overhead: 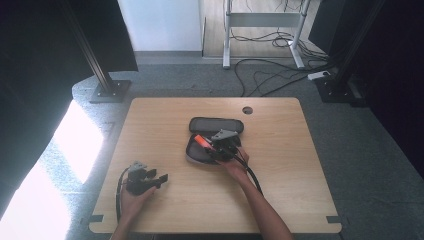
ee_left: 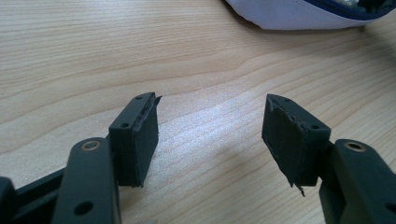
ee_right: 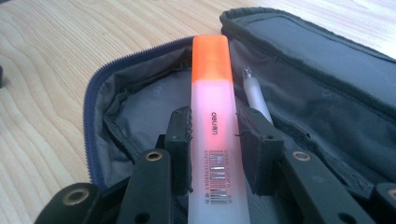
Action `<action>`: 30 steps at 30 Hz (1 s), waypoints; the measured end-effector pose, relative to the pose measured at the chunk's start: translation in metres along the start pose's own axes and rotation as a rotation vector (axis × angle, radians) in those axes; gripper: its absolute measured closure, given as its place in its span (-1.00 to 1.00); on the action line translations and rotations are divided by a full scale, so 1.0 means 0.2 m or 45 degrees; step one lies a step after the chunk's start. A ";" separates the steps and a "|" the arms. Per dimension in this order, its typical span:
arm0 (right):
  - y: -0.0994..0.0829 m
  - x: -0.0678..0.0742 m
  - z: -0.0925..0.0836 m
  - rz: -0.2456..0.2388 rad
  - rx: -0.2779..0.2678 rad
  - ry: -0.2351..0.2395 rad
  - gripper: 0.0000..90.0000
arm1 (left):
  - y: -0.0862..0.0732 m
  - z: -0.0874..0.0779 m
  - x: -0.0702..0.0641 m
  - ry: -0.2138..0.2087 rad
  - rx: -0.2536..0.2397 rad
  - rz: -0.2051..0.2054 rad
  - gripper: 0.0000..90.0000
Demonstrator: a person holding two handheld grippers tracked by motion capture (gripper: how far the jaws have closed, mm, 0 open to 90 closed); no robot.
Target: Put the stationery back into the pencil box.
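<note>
- Right gripper (ee_right: 214,140) pinching an orange highlighter (ee_right: 212,112), fingers (ee_right: 180,140) pressed on both sides of its pale barrel, near the barcode.
- Orange cap poking out well past the fingertips, hanging over the open pencil case (ee_right: 130,107).
- White pen (ee_right: 254,95) lying inside the case, just beside the highlighter.
- Case sitting mid-desk (overhead: 280,165), lid flipped open.
- Left gripper (ee_left: 210,135) parked over bare wood, well apart from the case, fingers spread, nothing between them.
</note>
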State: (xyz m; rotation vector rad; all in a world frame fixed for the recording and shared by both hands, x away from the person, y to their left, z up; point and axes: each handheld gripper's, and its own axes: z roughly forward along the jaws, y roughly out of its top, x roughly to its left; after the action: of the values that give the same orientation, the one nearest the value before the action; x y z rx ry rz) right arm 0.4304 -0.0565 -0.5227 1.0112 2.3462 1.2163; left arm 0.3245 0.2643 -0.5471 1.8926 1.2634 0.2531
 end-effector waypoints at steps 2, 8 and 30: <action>0.00 0.00 0.01 0.002 0.008 0.001 0.46 | 0.00 0.00 0.00 0.002 0.000 0.001 -0.19; -0.01 0.02 0.03 -0.034 0.041 -0.024 0.46 | 0.00 0.00 0.00 0.002 0.000 0.001 -0.19; 0.00 0.02 -0.06 0.040 0.004 0.005 -0.06 | 0.00 0.00 0.00 0.005 -0.003 -0.008 -0.19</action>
State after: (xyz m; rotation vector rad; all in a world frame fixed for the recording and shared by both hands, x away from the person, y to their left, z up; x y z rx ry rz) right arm 0.4211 -0.0604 -0.5159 1.0510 2.3450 1.2272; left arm 0.3245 0.2634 -0.5471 1.8869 1.2707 0.2551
